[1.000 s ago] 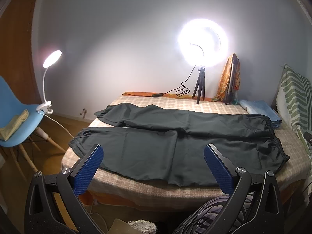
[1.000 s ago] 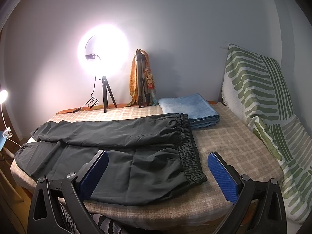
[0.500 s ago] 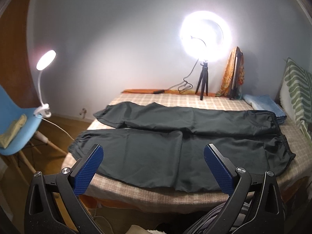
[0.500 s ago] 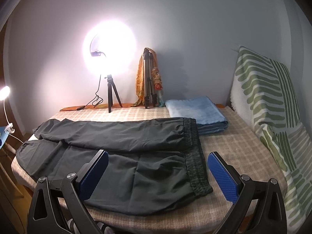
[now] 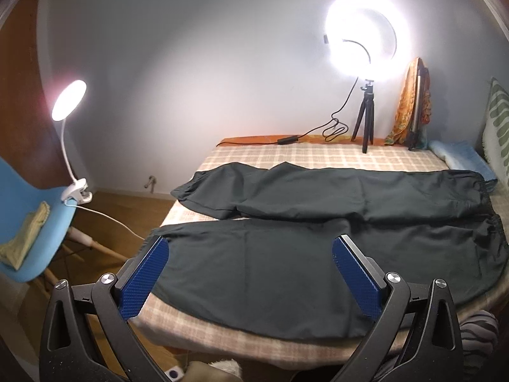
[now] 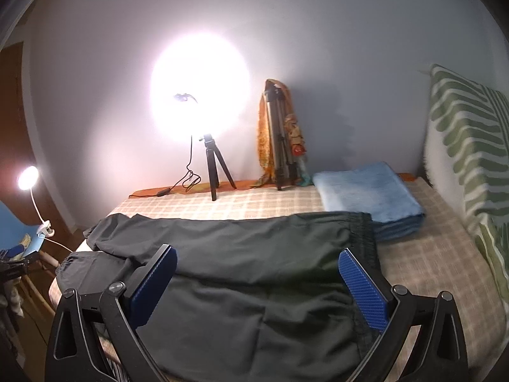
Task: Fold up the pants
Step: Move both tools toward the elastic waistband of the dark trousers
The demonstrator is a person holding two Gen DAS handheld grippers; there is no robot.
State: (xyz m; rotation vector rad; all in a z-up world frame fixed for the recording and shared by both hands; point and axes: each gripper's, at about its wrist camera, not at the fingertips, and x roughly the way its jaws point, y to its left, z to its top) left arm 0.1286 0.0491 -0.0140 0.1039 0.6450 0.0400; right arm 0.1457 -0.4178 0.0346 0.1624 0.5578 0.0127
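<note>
Dark grey pants (image 5: 318,222) lie spread flat on the checked bed (image 5: 318,156), legs to the left, elastic waistband to the right. In the right wrist view the pants (image 6: 254,273) fill the near half of the bed, with the waistband (image 6: 366,242) by the right finger. My left gripper (image 5: 249,248) is open and empty, above the near leg close to its cuff end. My right gripper (image 6: 257,264) is open and empty, above the waist end of the pants.
A lit ring light on a tripod (image 5: 366,127) and a draped tripod (image 5: 416,102) stand at the far edge. A folded blue towel (image 6: 366,194) lies past the waistband. A green-striped cushion (image 6: 470,146) leans at right. A blue chair (image 5: 28,222) with a clip lamp (image 5: 68,100) stands left of the bed.
Both grippers have moved forward and closer to the pants, which look larger now. The jaws have stayed open. The pants have not moved.
</note>
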